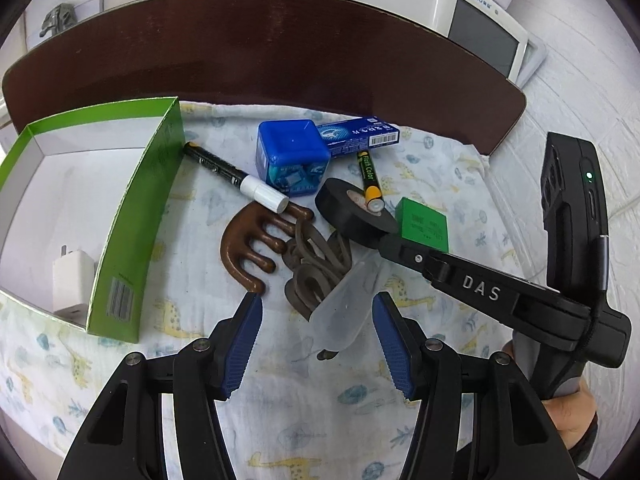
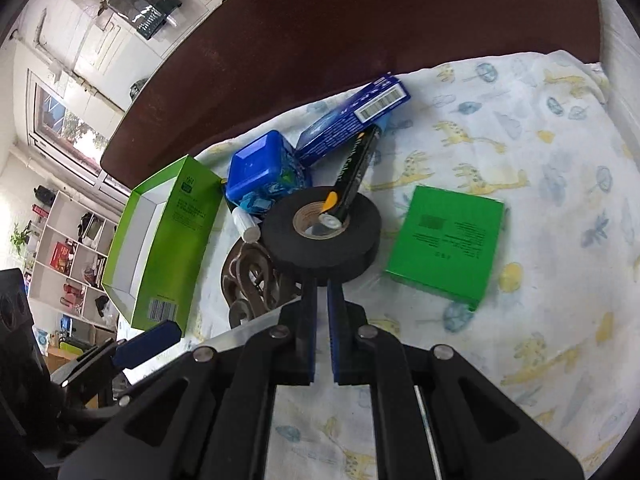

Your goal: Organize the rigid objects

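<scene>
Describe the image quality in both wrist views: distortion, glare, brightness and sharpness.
Left wrist view: strong fisheye bending, the dark table edge curves into an arc; black vignette at the corners; even light, objects sharp, soft sheen on the blue cube box. Right wrist view: same barrel warp, horizon tilted; the window is bright against the dimmer room; the black tape roll is crisp.

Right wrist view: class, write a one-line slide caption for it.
Right gripper shut on the edge of a black tape roll, a yellow-capped marker lying across it, green box at left.
</scene>
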Motion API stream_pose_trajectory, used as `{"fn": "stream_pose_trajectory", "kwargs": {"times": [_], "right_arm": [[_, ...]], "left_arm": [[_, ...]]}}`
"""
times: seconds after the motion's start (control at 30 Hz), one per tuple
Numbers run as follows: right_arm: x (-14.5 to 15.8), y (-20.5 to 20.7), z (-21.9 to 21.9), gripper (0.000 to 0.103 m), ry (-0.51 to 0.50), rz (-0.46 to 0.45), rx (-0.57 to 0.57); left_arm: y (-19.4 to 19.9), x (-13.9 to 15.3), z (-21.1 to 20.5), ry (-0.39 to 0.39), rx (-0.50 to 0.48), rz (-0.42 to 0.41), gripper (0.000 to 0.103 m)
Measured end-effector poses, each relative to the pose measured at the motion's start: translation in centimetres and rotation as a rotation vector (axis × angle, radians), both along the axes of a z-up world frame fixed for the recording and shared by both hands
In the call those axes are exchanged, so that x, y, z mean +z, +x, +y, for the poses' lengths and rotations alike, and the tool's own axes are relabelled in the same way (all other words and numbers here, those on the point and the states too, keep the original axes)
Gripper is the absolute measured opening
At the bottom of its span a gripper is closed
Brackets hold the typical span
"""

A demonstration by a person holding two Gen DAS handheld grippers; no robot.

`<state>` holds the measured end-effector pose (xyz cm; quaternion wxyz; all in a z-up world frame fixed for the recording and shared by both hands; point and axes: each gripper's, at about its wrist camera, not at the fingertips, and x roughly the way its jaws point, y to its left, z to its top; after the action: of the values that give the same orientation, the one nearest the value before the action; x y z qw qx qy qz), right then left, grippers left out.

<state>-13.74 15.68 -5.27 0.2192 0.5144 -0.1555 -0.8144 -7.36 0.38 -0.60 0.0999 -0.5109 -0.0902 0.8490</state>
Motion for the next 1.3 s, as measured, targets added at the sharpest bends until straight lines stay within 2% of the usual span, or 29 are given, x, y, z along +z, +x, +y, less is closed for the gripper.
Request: {"fn": "stream_pose_trajectory", "kwargs": {"times": [0.23,0.3,0.37,0.43,0.53,0.63,0.77,0.97,1.13,1.3], "right_arm": [[0.2,-0.3,-0.7,0.008,0.075,0.009,0.025],[0.2,0.0,-0.4,0.021,0.108,0.018,0.019],[0.2,0.4,0.2,0.023,0.092,0.007,0.018],[0.1,0.9,0.8,0.023,0.066,-0.016,0.025],[0.0,1.5,1.8,0.023,0.029,-0.055,0.034],[-0.3,1.6,3.1,0.023,-0.043,-0.078,0.009],[0.0,1.4,3.9,0.023,0.003,-0.061,-0.04],[0.3,0.9,3.1,0.024,0.015,-0.055,-0.002],[-0.5,0.5,2.2,0.025,0.004,-0.09,0.007],[-0.3,2.2,3.0,0.025,0.0,-0.109,0.042]], "left_arm": [[-0.4,-1.7,0.3,0.012,-0.007,-0.064,0.058],[-0.5,-2.1,0.2,0.038,-0.006,-0.086,0.056],[-0.6,-2.4,0.0,0.078,-0.016,-0.104,0.047],[-0.6,-2.4,-0.1,0.12,-0.039,-0.121,0.029],[-0.4,-2.1,0.2,0.089,-0.053,-0.106,0.026],[-0.1,-2.0,0.2,0.09,-0.066,-0.105,0.024],[0.7,-1.6,0.2,0.064,-0.101,-0.086,0.023],[2.6,-1.6,0.5,-0.025,-0.195,-0.032,0.023],[2.7,-2.8,0.1,-0.029,-0.181,-0.068,0.023],[3.6,-1.9,-0.9,-0.008,-0.174,-0.037,0.023]]}}
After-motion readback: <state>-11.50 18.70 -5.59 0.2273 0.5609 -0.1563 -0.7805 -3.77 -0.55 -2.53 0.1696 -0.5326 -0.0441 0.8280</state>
